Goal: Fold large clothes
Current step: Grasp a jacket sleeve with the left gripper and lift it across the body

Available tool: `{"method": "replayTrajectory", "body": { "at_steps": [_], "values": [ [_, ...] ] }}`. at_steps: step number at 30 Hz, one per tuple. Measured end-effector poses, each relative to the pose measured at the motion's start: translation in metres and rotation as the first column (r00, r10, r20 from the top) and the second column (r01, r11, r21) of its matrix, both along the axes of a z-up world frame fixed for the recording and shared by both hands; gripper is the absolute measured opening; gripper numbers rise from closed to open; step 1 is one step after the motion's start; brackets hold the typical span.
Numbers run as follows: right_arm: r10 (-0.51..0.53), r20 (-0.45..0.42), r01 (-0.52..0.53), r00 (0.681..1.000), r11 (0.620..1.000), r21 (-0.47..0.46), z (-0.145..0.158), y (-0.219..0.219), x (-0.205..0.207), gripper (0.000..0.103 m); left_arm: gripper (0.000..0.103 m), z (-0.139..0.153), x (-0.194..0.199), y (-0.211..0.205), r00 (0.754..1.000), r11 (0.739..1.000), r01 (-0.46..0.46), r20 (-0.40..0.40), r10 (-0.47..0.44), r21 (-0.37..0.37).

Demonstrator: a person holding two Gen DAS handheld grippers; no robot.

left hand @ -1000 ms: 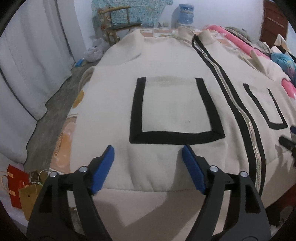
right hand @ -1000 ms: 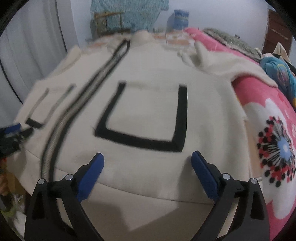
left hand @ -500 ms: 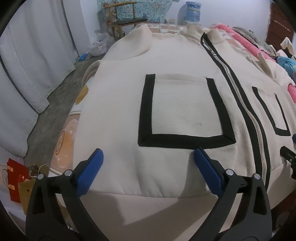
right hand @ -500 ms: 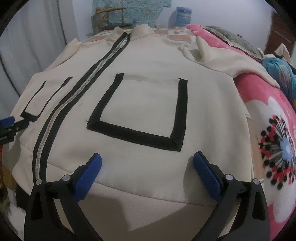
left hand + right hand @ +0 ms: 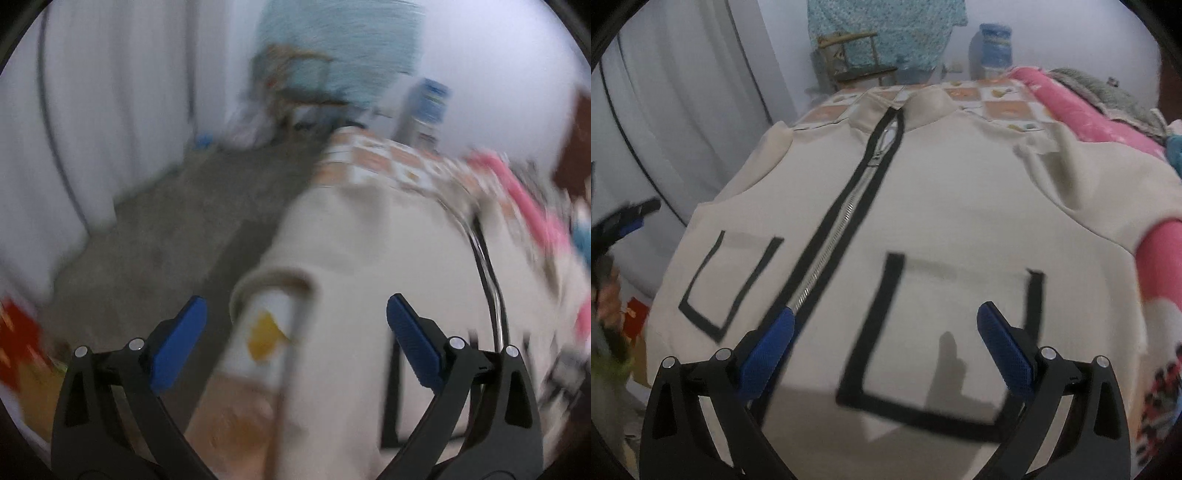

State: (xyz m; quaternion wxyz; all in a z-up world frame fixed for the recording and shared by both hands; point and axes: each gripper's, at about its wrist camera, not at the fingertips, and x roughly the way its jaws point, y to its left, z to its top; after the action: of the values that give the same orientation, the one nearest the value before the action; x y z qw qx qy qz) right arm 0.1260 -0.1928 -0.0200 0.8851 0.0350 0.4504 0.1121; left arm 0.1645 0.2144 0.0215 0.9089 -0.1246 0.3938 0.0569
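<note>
A large cream jacket lies flat, front up, on the bed. It has a black-edged zipper down the middle and a black-outlined pocket on each side. My right gripper hovers open over the right pocket near the hem, with nothing between its pads. In the blurred left wrist view, my left gripper is wide open and empty. It sits above the jacket's left edge, where a sleeve cuff curls at the bed's side. A blue-padded finger of the left gripper shows at the far left.
A pink floral blanket covers the bed to the right of the jacket, and a checked sheet lies beyond the collar. A wooden chair and a blue water jug stand at the back. White curtains, grey floor and red bags are on the left.
The left gripper swung quickly left and up, from above the left pocket to the jacket's left edge, and its jaws widened. The right gripper shifted left toward the zipper.
</note>
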Motion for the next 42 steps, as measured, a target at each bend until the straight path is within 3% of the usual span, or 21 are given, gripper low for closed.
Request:
{"method": "replayTrajectory", "body": {
  "at_steps": [1,2,4,5,7,9,10,11,12,14,16,17,18,20,25,28,30,32,37,39,42],
  "values": [
    [0.012,-0.007,-0.012,1.0,1.0,-0.001,0.0,0.003,0.008,0.096,0.094,-0.007,0.015,0.026,0.999,0.995,-0.036,-0.03,0.033,-0.094],
    [0.021,-0.012,-0.021,1.0,1.0,-0.01,0.0,0.006,0.014,0.096,0.092,-0.021,0.033,0.059,0.995,0.973,-0.082,-0.079,0.067,-0.215],
    [0.033,-0.022,-0.034,0.999,0.999,-0.033,-0.001,0.012,0.024,0.096,0.084,-0.048,0.053,0.104,0.985,0.922,-0.147,-0.139,0.104,-0.358],
    [0.041,-0.03,-0.042,0.999,0.998,-0.042,-0.002,0.016,0.028,0.096,0.084,-0.057,0.056,0.115,0.982,0.906,-0.162,-0.154,0.109,-0.392],
    [0.061,-0.062,-0.064,0.996,0.997,-0.048,-0.007,0.023,0.037,0.096,0.084,-0.087,0.065,0.146,0.978,0.835,-0.18,-0.186,0.095,-0.52],
    [0.074,-0.101,-0.08,0.992,0.995,-0.055,-0.013,0.029,0.044,0.096,0.084,-0.124,0.068,0.167,0.978,0.742,-0.17,-0.205,0.045,-0.648],
    [0.075,-0.124,-0.084,0.989,0.994,-0.067,-0.018,0.032,0.047,0.096,0.084,-0.137,0.066,0.17,0.976,0.71,-0.172,-0.215,0.03,-0.683],
    [0.075,-0.148,-0.087,0.986,0.993,-0.078,-0.023,0.036,0.05,0.096,0.084,-0.162,0.064,0.176,0.972,0.649,-0.182,-0.237,0.003,-0.739],
    [0.07,-0.172,-0.087,0.983,0.992,-0.092,-0.027,0.04,0.053,0.096,0.084,-0.179,0.062,0.177,0.97,0.605,-0.187,-0.244,-0.013,-0.774],
    [0.061,-0.167,-0.087,0.984,0.985,-0.149,-0.029,0.05,0.056,0.096,0.084,-0.228,0.054,0.177,0.963,0.441,-0.214,-0.265,-0.056,-0.871],
    [0.057,-0.181,-0.094,0.982,0.974,-0.204,-0.03,0.061,0.061,0.096,0.084,-0.267,0.047,0.17,0.959,0.307,-0.239,-0.274,-0.076,-0.921],
    [0.052,-0.187,-0.092,0.981,0.974,-0.209,-0.029,0.064,0.063,0.096,0.084,-0.278,0.045,0.166,0.958,0.27,-0.245,-0.275,-0.079,-0.931],
    [0.046,-0.202,-0.09,0.978,0.972,-0.216,-0.028,0.068,0.067,0.096,0.084,-0.296,0.043,0.159,0.959,0.196,-0.247,-0.268,-0.089,-0.949],
    [0.031,-0.221,-0.082,0.975,0.971,-0.226,-0.028,0.071,0.071,0.096,0.085,-0.321,0.039,0.148,0.962,0.096,-0.241,-0.251,-0.106,-0.966],
    [-0.003,-0.256,-0.068,0.967,0.961,-0.269,-0.029,0.084,0.082,0.096,0.086,-0.364,0.036,0.125,0.98,-0.108,-0.189,-0.182,-0.079,-0.976],
    [-0.014,-0.267,-0.061,0.964,0.96,-0.275,-0.03,0.09,0.089,0.096,0.086,-0.384,0.028,0.115,0.986,-0.24,-0.165,-0.168,-0.008,-0.957],
    [-0.02,-0.267,-0.059,0.963,0.956,-0.286,-0.029,0.094,0.092,0.096,0.087,-0.393,0.023,0.108,0.986,-0.313,-0.136,-0.159,0.05,-0.94],
    [-0.027,-0.268,-0.056,0.963,0.953,-0.297,-0.029,0.098,0.094,0.096,0.088,-0.401,0.025,0.097,0.984,-0.369,-0.123,-0.16,0.073,-0.921],
    [-0.043,-0.275,-0.044,0.96,0.953,-0.301,-0.028,0.103,0.099,0.096,0.088,-0.424,0.024,0.077,0.98,-0.451,-0.109,-0.171,0.099,-0.886],
    [-0.046,-0.274,-0.041,0.961,0.951,-0.305,-0.028,0.105,0.099,0.096,0.088,-0.428,0.028,0.073,0.975,-0.466,-0.117,-0.191,0.114,-0.877],
    [-0.052,-0.271,-0.035,0.961,0.951,-0.307,-0.028,0.108,0.098,0.096,0.088,-0.442,0.041,0.074,0.966,-0.458,-0.156,-0.232,0.115,-0.875]
  ]
}}
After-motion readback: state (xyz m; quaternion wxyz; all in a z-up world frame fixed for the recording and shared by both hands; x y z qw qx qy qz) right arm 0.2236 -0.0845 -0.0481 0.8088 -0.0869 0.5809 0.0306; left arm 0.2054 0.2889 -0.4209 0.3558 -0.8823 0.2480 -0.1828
